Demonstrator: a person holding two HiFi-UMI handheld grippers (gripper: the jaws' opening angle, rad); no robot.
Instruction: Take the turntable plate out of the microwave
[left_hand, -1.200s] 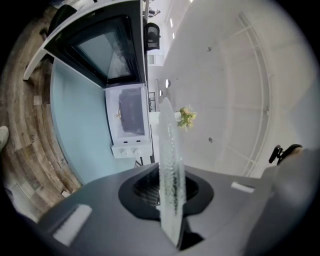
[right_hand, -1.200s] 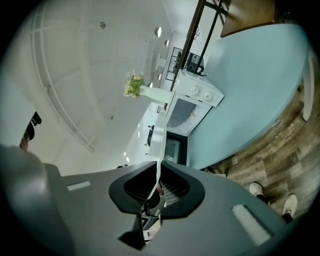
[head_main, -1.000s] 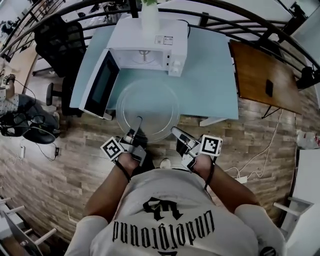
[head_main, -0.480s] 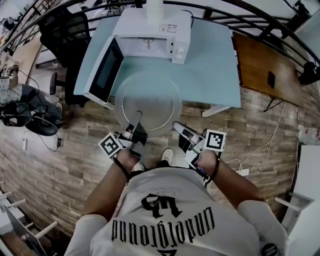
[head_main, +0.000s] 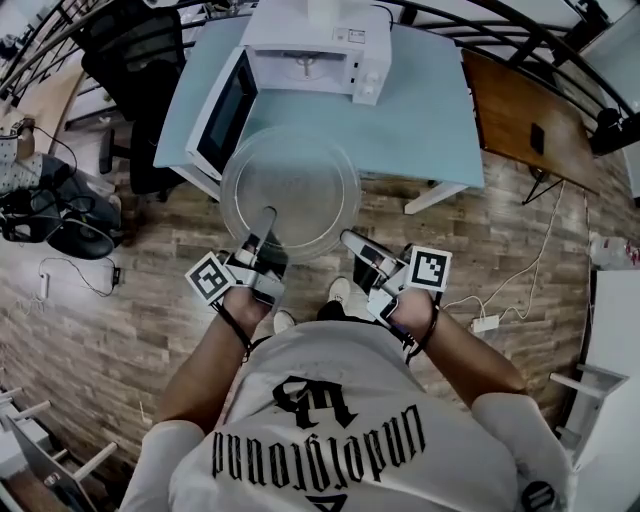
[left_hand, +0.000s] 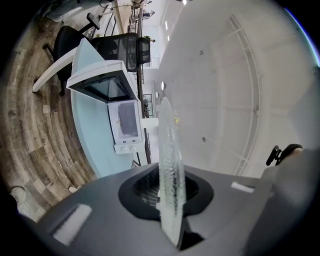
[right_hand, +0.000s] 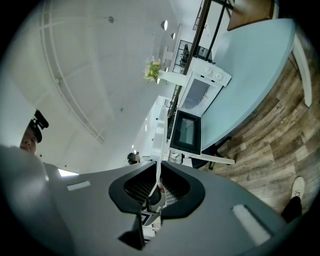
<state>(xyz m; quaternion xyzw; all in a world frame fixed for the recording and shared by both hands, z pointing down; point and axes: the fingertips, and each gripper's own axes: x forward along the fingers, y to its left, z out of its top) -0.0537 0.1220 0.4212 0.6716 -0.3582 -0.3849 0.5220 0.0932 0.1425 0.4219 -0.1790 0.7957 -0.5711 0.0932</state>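
Turntable plate (head_main: 290, 185) before microwave (head_main: 312, 40) on table (head_main: 430, 110)

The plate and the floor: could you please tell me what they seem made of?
The plate looks like clear, smooth glass: the table edge shows through it. The floor looks like wood planks or wood-look laminate, matt, with grain and seams.

**Even Bright Light, Heavy Fisheye Bend**

Lit brightly and evenly from overhead in the head view, with only soft, faint shadows on the wood floor (head_main: 120, 300) beside the pale blue table (head_main: 420, 110). Bowed hard toward the edges by the wide lens. Ringed in black at the corners of both gripper views. Washed out to near white across the upper half there, broken by small glaring ceiling lamps (right_hand: 164, 24). Blurred in the near foreground, milky along the turntable plate (left_hand: 170, 170), crisper on the distant microwave (left_hand: 124, 120).
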